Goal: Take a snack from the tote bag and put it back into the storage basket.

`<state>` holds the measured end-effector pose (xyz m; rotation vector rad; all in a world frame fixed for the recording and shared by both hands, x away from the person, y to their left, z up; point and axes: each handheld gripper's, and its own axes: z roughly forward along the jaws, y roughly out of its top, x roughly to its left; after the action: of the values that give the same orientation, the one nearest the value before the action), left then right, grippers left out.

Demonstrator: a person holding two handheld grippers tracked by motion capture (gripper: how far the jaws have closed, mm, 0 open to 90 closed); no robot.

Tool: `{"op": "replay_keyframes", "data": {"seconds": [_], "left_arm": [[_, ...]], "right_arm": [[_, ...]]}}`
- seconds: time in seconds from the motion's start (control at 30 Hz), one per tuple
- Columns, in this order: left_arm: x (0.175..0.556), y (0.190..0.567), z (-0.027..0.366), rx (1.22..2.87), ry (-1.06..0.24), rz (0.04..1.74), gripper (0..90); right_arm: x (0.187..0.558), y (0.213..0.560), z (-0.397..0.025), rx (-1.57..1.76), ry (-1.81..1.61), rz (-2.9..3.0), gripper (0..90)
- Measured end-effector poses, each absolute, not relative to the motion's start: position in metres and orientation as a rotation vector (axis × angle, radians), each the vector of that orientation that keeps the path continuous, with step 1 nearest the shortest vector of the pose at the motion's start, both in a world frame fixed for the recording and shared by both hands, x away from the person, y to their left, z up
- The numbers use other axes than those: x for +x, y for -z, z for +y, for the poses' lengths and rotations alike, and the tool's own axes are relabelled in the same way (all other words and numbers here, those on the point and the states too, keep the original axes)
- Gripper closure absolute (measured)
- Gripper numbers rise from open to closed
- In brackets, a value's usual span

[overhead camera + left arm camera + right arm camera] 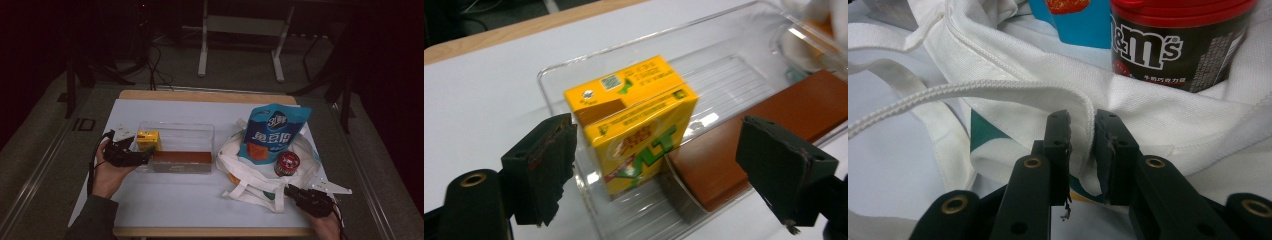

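Observation:
A yellow drink carton [148, 140] [639, 125] stands upright at the left end of a clear plastic bin [200, 127] [724, 45], beside a flat brown box [181, 158] [769, 125]. My left gripper [141, 151] [664, 150] is open wide, one jaw on each side of the carton and neither touching it. A white tote bag [250, 175] [1158, 115] lies at the right with a blue snack pouch [272, 132] [1078, 20] and a red-lidded M&M's jar [287, 163] [1173, 45] in its mouth. My right gripper [288, 190] [1082, 125] is shut on the bag's rim.
The bag's loose handles [240, 192] trail toward the table's front edge. A white mat [170, 200] covers the wooden table. Beyond the table stand a metal frame's legs [202, 50] and cables on the floor.

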<state>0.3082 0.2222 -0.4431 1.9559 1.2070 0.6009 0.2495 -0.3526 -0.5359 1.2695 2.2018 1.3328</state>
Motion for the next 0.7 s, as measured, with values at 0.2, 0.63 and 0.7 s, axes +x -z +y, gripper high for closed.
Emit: {"op": "replay_keyframes", "data": {"seconds": [0.2, 0.63, 0.7], "left_arm": [[0.302, 0.436, 0.218, 1.95, -0.594, 1.165, 15.7], [0.294, 0.427, 0.192, 1.993, -0.579, 1.036, 31.8], [0.293, 0.427, 0.189, 2.001, -0.572, 1.018, 33.6]], "right_arm": [[0.249, 0.534, -0.351, 1.271, -1.312, 2.205, 76.1], [0.249, 0.516, -0.349, 1.247, -1.247, 2.246, 74.6], [0.247, 0.512, -0.349, 1.239, -1.249, 2.251, 74.7]]}}
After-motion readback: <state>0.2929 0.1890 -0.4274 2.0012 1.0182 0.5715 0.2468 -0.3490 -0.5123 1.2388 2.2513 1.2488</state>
